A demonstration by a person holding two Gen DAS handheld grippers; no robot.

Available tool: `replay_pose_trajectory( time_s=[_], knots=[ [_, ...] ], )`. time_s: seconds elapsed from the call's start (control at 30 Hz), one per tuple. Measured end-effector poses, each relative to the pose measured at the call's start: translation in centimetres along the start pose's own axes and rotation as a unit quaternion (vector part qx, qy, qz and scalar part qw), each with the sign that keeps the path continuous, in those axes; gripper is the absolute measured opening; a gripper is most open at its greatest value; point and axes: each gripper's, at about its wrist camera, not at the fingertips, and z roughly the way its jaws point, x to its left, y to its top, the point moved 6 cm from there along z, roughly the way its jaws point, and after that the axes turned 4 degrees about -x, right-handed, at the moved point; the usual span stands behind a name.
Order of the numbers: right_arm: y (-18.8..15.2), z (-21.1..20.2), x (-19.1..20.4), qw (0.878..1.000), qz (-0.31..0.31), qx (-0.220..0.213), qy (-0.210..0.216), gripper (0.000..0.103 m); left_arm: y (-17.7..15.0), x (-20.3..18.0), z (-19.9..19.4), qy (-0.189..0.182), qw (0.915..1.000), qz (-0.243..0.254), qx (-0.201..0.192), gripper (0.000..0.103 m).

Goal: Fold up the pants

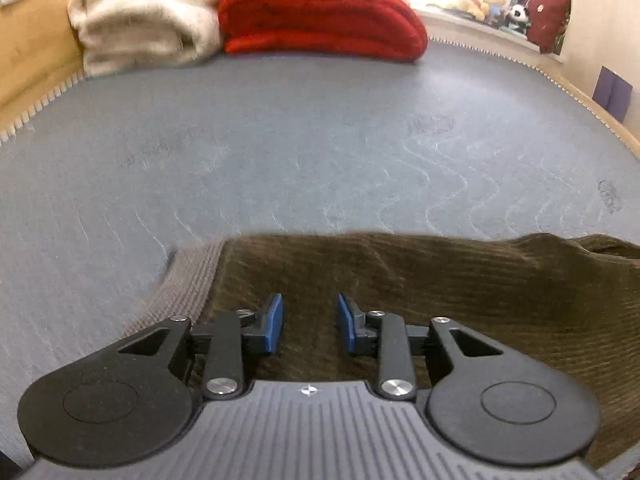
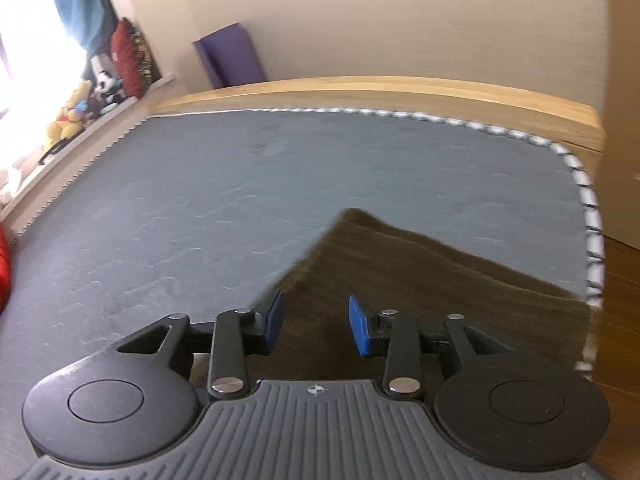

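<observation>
Brown corduroy pants [image 1: 440, 280] lie on the grey mattress [image 1: 280, 140], with a grey ribbed waistband [image 1: 180, 288] at their left end. My left gripper [image 1: 310, 322] is open and empty, hovering just above the pants near the waistband. In the right wrist view the pants [image 2: 420, 280] lie near the mattress's [image 2: 240, 184] right edge, with a corner pointing away. My right gripper [image 2: 314, 322] is open and empty above the pants' left edge.
A folded cream blanket [image 1: 148, 16] and a folded red blanket [image 1: 320, 16] lie at the mattress's far end. A wooden bed frame [image 2: 380, 92] borders the mattress. Stuffed toys [image 2: 72, 116] sit on a ledge. A purple mat [image 2: 232, 56] leans on the wall.
</observation>
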Motion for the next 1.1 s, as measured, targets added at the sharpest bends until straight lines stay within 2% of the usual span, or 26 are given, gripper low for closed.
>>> replay_pose_trajectory(
  time_s=[0.03,0.07,0.1,0.17,0.23,0.27,0.43,0.67,0.8,1.0,1.1],
  knots=[
    [-0.1,-0.5,-1.2,1.000,0.004,0.000,-0.008,0.043,-0.8,0.0,1.0,-0.013,0.9990,-0.013,0.040,0.042],
    [-0.2,-1.0,-2.3,1.000,0.008,0.000,-0.016,0.047,-1.4,-0.2,1.7,-0.024,0.9977,-0.012,0.062,0.044],
    [-0.2,-1.5,-3.5,1.000,0.013,0.000,-0.025,0.052,-1.4,-0.6,1.5,-0.020,0.9984,0.013,0.051,0.045],
    [-0.2,-2.3,-5.9,0.998,0.025,0.000,-0.051,0.057,-1.4,-1.7,1.2,-0.008,0.9973,0.056,0.048,0.049],
    [-0.4,-2.6,-8.5,0.996,0.043,0.000,-0.076,0.057,-1.7,-2.5,1.0,-0.016,0.9966,0.064,0.049,0.060],
    [-0.7,-3.0,-9.8,0.995,0.053,0.001,-0.087,0.058,-1.8,-2.7,1.0,-0.018,0.9961,0.070,0.049,0.061],
    [-1.7,-2.4,-13.1,0.991,0.083,0.015,-0.104,0.058,-2.3,-3.3,1.3,-0.014,0.9956,0.080,0.048,0.063],
    [-0.2,-1.6,-13.9,0.990,0.102,-0.028,-0.090,0.058,-2.6,-3.2,1.2,-0.014,0.9955,0.080,0.048,0.065],
    [1.5,-2.3,-15.2,0.987,0.145,-0.059,-0.046,0.059,-2.3,-3.2,1.8,-0.018,0.9957,0.075,0.052,0.072],
    [1.1,-1.8,-17.0,0.984,0.170,-0.046,-0.017,0.061,-2.5,-3.6,2.2,-0.013,0.9948,0.088,0.049,0.077],
    [0.1,-0.7,-17.4,0.983,0.185,-0.011,-0.007,0.062,-2.5,-3.8,2.3,-0.014,0.9950,0.086,0.049,0.077]
  ],
)
